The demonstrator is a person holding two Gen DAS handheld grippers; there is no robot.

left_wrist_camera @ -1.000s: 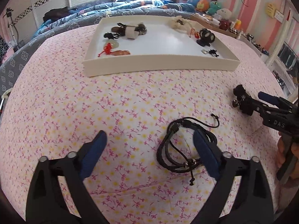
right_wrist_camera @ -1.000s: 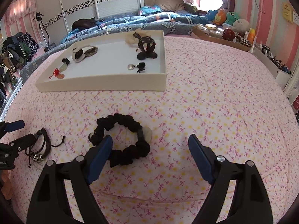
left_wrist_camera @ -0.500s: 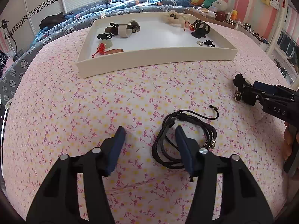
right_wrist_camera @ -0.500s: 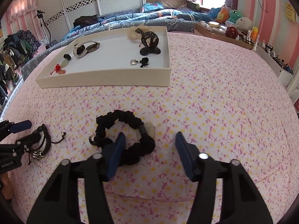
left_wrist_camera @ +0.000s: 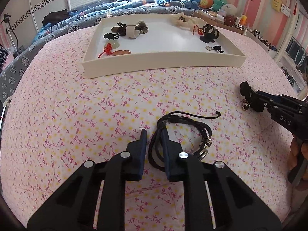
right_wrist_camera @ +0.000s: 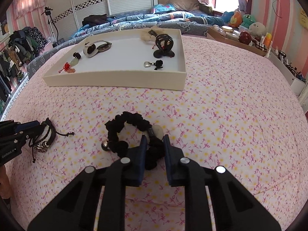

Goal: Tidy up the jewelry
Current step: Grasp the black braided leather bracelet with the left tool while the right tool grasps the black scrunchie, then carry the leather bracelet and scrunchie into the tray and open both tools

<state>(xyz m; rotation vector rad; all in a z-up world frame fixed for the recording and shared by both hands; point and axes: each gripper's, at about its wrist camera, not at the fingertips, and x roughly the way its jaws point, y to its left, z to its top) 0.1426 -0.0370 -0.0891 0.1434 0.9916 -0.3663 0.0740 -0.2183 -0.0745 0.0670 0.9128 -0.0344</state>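
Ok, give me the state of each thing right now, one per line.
Left gripper: shut on the cord bracelet.
Right gripper: shut on the scrunchie bracelet.
Cord bracelet: lying on the bedspread, one side pinched.
Scrunchie bracelet: lying on the bedspread, near side pinched.
Tray: on the bedspread, open, several pieces already inside.
Bedspread: spread flat under everything.

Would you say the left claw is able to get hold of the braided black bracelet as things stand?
Probably yes: the left claw already straddles the braided black bracelet on the bedspread, cords between its fingers, nothing blocking.
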